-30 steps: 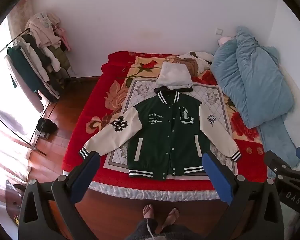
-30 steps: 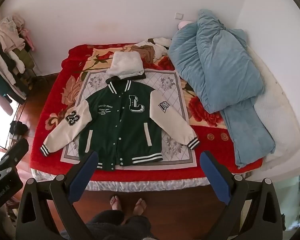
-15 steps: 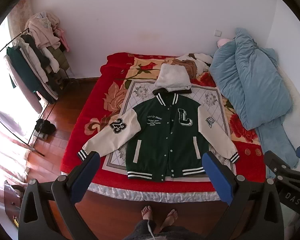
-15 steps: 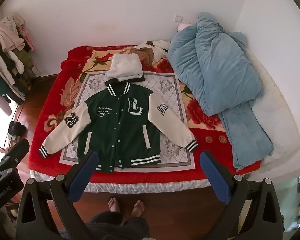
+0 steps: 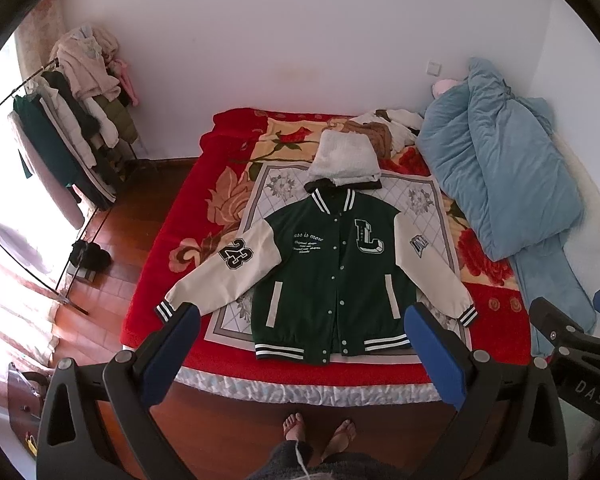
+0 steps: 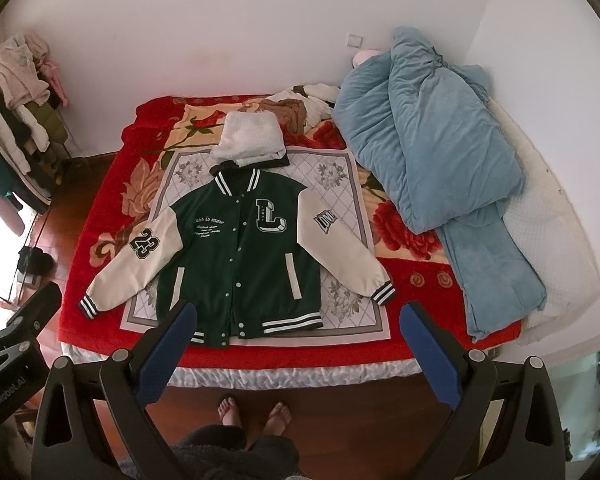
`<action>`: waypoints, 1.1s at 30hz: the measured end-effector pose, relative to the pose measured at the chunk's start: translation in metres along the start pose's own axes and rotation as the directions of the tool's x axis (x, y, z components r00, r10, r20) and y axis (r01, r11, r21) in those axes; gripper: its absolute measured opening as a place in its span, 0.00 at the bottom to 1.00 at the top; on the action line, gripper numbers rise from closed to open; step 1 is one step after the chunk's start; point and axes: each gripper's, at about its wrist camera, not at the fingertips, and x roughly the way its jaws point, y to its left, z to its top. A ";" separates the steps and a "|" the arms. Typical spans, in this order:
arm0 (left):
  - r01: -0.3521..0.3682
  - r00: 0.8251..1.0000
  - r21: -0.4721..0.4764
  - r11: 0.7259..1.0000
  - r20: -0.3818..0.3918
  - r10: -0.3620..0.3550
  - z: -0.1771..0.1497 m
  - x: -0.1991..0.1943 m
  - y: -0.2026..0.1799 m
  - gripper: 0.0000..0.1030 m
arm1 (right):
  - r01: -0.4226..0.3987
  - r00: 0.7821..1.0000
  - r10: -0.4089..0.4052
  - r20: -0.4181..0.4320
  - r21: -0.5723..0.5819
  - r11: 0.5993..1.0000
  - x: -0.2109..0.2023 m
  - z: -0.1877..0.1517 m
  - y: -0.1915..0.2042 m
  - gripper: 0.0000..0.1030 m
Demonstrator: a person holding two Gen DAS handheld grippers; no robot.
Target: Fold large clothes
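A green varsity jacket with cream sleeves lies flat, face up and buttoned, on the bed, sleeves spread out; it also shows in the right wrist view. My left gripper is open and empty, held high above the bed's near edge. My right gripper is open and empty too, at about the same height. Neither touches the jacket.
A folded white garment lies just beyond the jacket's collar. A blue quilt fills the bed's right side. A loaded clothes rack stands at the left. My bare feet stand on the wooden floor before the red bed.
Both grippers have risen and drawn back a little, so the bed and jacket look smaller and farther. Both stay open. The jacket has not moved.
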 end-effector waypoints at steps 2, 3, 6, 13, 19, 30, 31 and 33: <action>0.003 1.000 -0.001 1.000 0.006 -0.003 -0.003 -0.005 0.005 1.00 | 0.001 1.000 -0.001 0.002 -0.001 1.000 -0.001 0.001 0.000 0.99; 0.003 1.000 -0.001 1.000 0.007 -0.003 -0.003 -0.005 0.004 1.00 | -0.001 1.000 0.001 0.002 0.000 1.000 -0.001 0.002 -0.001 0.99; 0.003 1.000 -0.001 1.000 0.011 -0.003 -0.002 -0.004 0.001 1.00 | 0.000 1.000 0.000 0.004 0.000 1.000 -0.002 0.004 0.000 0.99; 0.005 1.000 -0.002 1.000 0.015 -0.005 -0.003 -0.012 0.009 1.00 | -0.004 1.000 0.004 0.007 0.000 1.000 -0.003 0.003 0.000 0.99; 0.006 1.000 -0.001 1.000 0.017 -0.006 0.001 -0.015 0.006 1.00 | -0.005 1.000 0.005 0.009 0.004 1.000 -0.004 0.003 0.001 0.99; 0.011 1.000 0.003 1.000 0.015 -0.011 0.005 -0.019 0.011 1.00 | -0.005 1.000 0.005 0.011 0.004 1.000 -0.005 0.003 0.000 0.99; 0.011 1.000 -0.005 1.000 0.013 -0.011 -0.003 -0.017 0.010 1.00 | -0.004 1.000 0.004 0.011 0.003 1.000 -0.005 0.003 0.001 0.99; 0.012 1.000 -0.007 1.000 0.015 -0.012 -0.001 -0.019 0.010 1.00 | -0.005 1.000 0.005 0.013 0.003 1.000 -0.005 0.002 0.000 0.99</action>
